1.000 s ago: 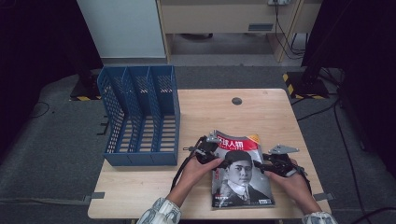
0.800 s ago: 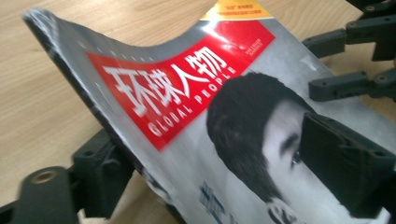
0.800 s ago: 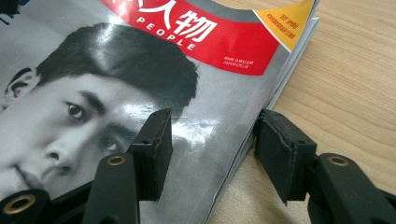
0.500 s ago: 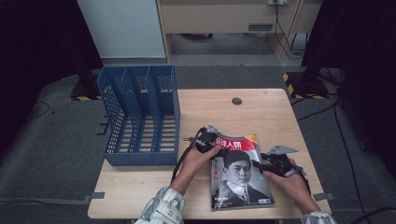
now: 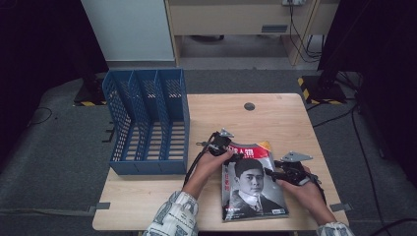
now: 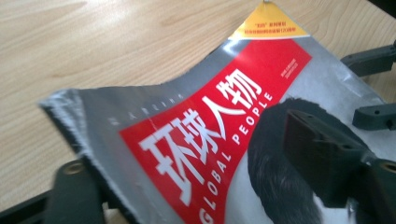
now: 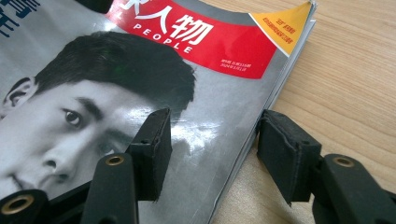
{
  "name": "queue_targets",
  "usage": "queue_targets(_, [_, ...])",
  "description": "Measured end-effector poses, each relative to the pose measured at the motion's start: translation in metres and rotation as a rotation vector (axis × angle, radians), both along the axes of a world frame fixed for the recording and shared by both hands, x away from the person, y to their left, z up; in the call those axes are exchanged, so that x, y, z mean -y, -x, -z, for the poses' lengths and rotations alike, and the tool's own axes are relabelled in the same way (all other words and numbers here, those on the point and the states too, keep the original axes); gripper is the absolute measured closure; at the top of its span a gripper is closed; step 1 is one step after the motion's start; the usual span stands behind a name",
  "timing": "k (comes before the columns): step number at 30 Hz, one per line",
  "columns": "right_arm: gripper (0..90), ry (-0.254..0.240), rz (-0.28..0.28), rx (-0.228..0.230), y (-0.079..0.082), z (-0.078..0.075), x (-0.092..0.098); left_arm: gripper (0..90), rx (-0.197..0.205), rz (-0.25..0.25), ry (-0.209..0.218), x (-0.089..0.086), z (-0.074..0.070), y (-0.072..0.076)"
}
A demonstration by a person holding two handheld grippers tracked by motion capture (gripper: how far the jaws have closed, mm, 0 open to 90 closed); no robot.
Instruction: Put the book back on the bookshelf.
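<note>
the magazine (image 5: 253, 184) lies flat on the table (image 5: 147, 201) in the lower centre of the high view. the right gripper (image 5: 275, 174) straddles its right edge, jaws apart, one over the cover and one beside the pages, not pinching. the left gripper (image 5: 231, 156) sits at the lifted top left corner; its jaws have just been closing around that corner, grip uncertain. farther up left stands the blue file rack (image 5: 147, 123).

A recording lab is indicated: a lone wooden table (image 5: 275, 115) on grey carpet (image 5: 59, 172), taped floor marks (image 5: 310, 88), trailing cables (image 5: 300, 34), dark surrounds.
</note>
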State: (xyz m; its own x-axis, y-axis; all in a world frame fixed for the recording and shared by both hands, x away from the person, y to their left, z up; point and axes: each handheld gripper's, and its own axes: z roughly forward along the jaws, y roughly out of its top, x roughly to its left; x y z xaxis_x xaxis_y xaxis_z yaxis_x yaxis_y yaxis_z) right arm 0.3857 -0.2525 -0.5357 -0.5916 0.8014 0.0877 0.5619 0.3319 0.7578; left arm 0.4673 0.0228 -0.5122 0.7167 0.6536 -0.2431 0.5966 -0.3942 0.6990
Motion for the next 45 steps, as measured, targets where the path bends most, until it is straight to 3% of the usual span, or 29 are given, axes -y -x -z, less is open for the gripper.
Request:
queue_targets(4, [44.8, 0.009, -0.002, 0.006, 0.001, 0.000, -0.001, 38.8, -0.056, -0.016, 0.023, -0.004, -0.001, -0.003])
queue_targets(10, [44.8, 0.012, 0.002, 0.011, 0.001, 0.000, -0.001, 49.3, -0.113, 0.018, 0.059, -0.006, -0.006, -0.006])
queue_targets(11, [44.7, 0.012, 0.003, 0.011, 0.001, 0.000, -0.001, 50.9, -0.115, 0.023, 0.059, -0.005, -0.006, -0.006])
queue_targets(13, [44.7, 0.011, 0.004, 0.011, 0.001, 0.000, -0.001, 52.8, -0.098, 0.035, 0.018, 0.000, -0.006, -0.006])
queue_targets(14, [44.8, 0.012, 0.003, 0.011, 0.001, 0.000, -0.001, 58.0, -0.090, 0.042, 0.011, 0.002, -0.006, -0.006])
queue_targets(17, [44.5, 0.011, 0.006, 0.010, 0.002, 0.000, -0.001, 63.6, -0.085, 0.027, 0.021, 0.003, -0.007, -0.008])
queue_targets(25, [43.7, 0.024, 0.002, 0.015, 0.002, -0.001, -0.002, 78.9, -0.134, 0.002, 0.074, 0.000, -0.011, -0.011])
queue_targets(32, [41.2, 0.036, 0.002, 0.025, 0.003, -0.001, -0.002, 83.9, -0.150, -0.013, 0.096, 0.004, -0.023, -0.007])
queue_targets(33, [35.5, 0.027, 0.005, 0.007, 0.003, -0.002, -0.001, 84.9, -0.151, -0.012, 0.101, 0.005, -0.025, -0.007])
queue_targets(35, [35.3, 0.014, 0.007, -0.001, 0.003, -0.003, 0.000, 85.1, -0.157, -0.022, 0.107, 0.006, -0.028, -0.006])
queue_targets(39, [32.3, -0.018, 0.051, 0.031, 0.005, -0.012, 0.015, 86.2, -0.161, -0.026, 0.125, 0.007, -0.036, -0.004])
queue_targets(45, [30.6, -0.003, 0.167, 0.020, 0.003, -0.012, 0.045, 86.5, -0.150, -0.040, 0.159, 0.005, -0.052, 0.000])
